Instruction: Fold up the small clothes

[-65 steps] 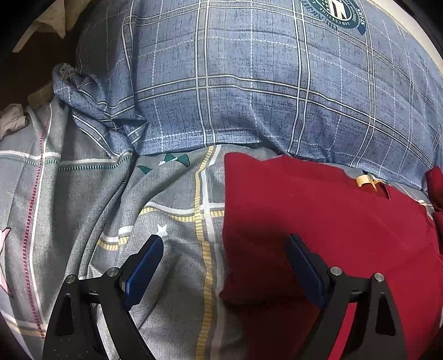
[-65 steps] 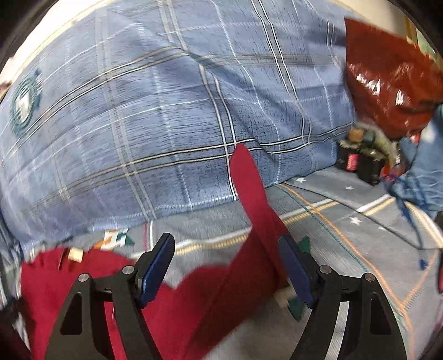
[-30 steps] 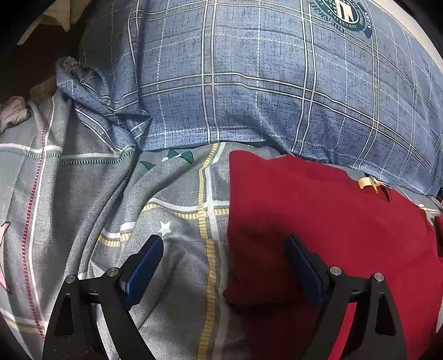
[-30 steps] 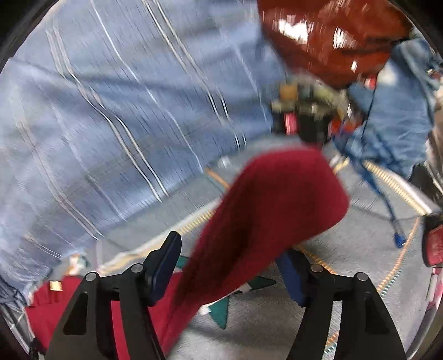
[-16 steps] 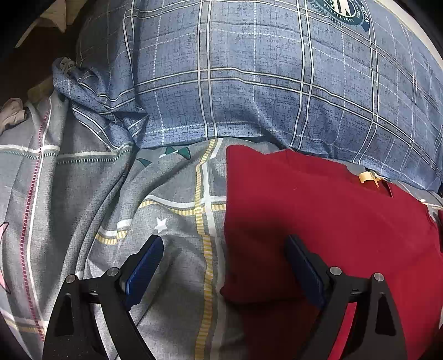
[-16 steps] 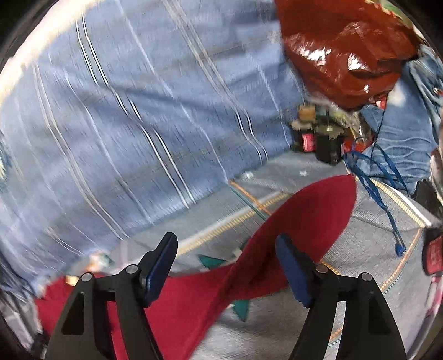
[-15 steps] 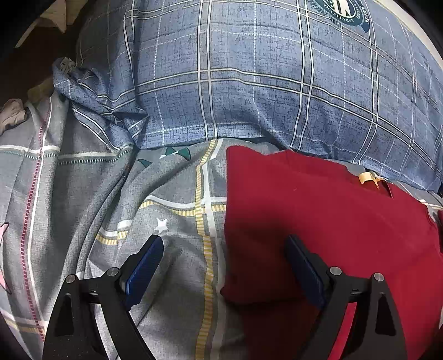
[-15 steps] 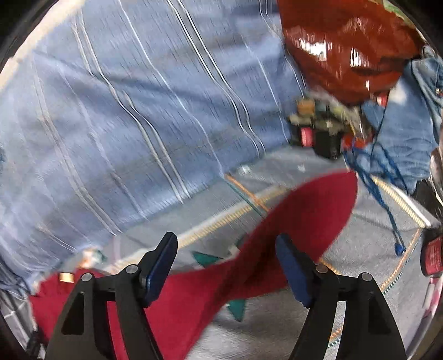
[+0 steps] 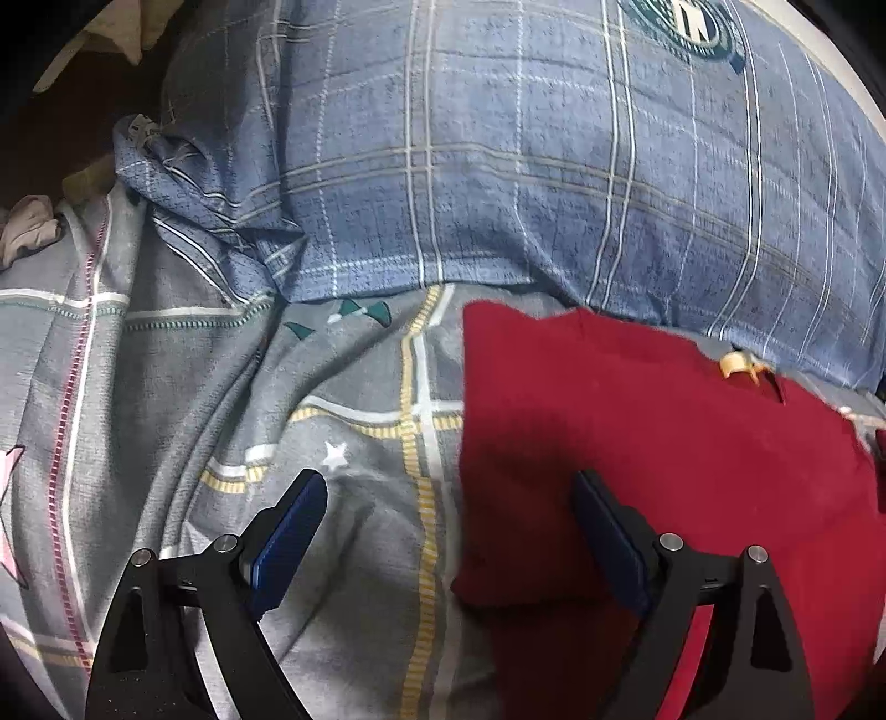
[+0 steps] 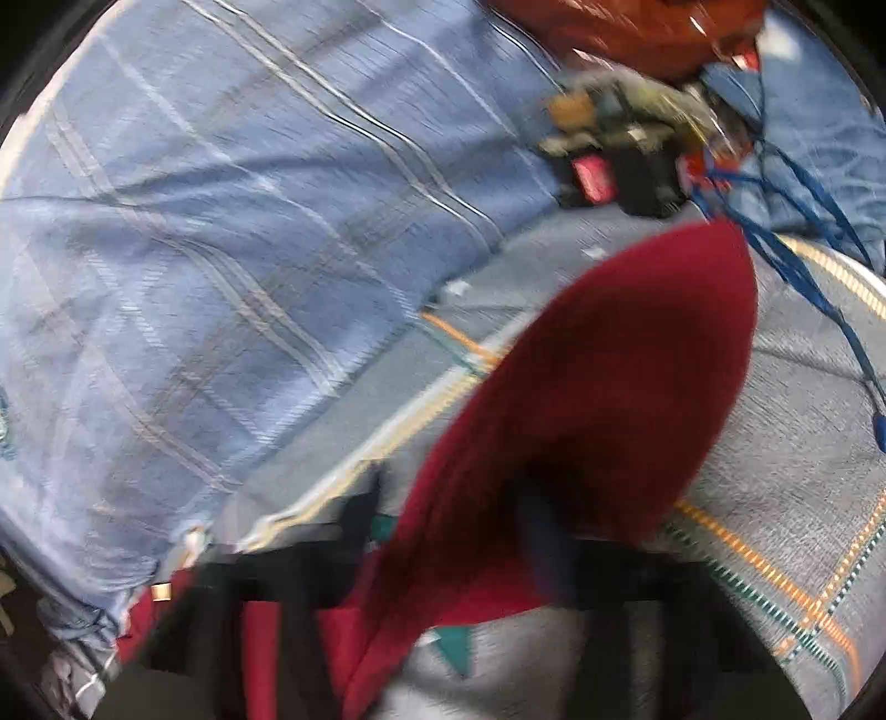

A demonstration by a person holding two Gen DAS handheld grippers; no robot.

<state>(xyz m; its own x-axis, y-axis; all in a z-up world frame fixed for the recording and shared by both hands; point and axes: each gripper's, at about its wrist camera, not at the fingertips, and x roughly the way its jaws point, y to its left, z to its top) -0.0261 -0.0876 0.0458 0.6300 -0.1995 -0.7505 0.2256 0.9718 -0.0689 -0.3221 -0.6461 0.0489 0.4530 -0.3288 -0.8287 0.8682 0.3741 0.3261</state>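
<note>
A dark red small garment (image 9: 637,443) lies on the grey patterned bedsheet (image 9: 221,415), below a blue plaid pillow (image 9: 526,166). My left gripper (image 9: 448,526) is open and hovers over the garment's left edge, its right finger above the red cloth. In the right wrist view, which is motion-blurred, a red sleeve (image 10: 598,399) is lifted and drapes across my right gripper (image 10: 454,531). The blur and the cloth hide how its jaws stand.
A glossy red bag (image 10: 637,27), dark small bottles (image 10: 620,160), blue denim (image 10: 819,127) and a blue cord (image 10: 803,266) lie at the right of the bed. A dark gap with pale cloth (image 9: 27,227) lies beyond the bed's left edge.
The right gripper swung quickly and the red sleeve now rises across its fingers, where half a second ago it lay lower between open jaws. The left gripper has hardly moved.
</note>
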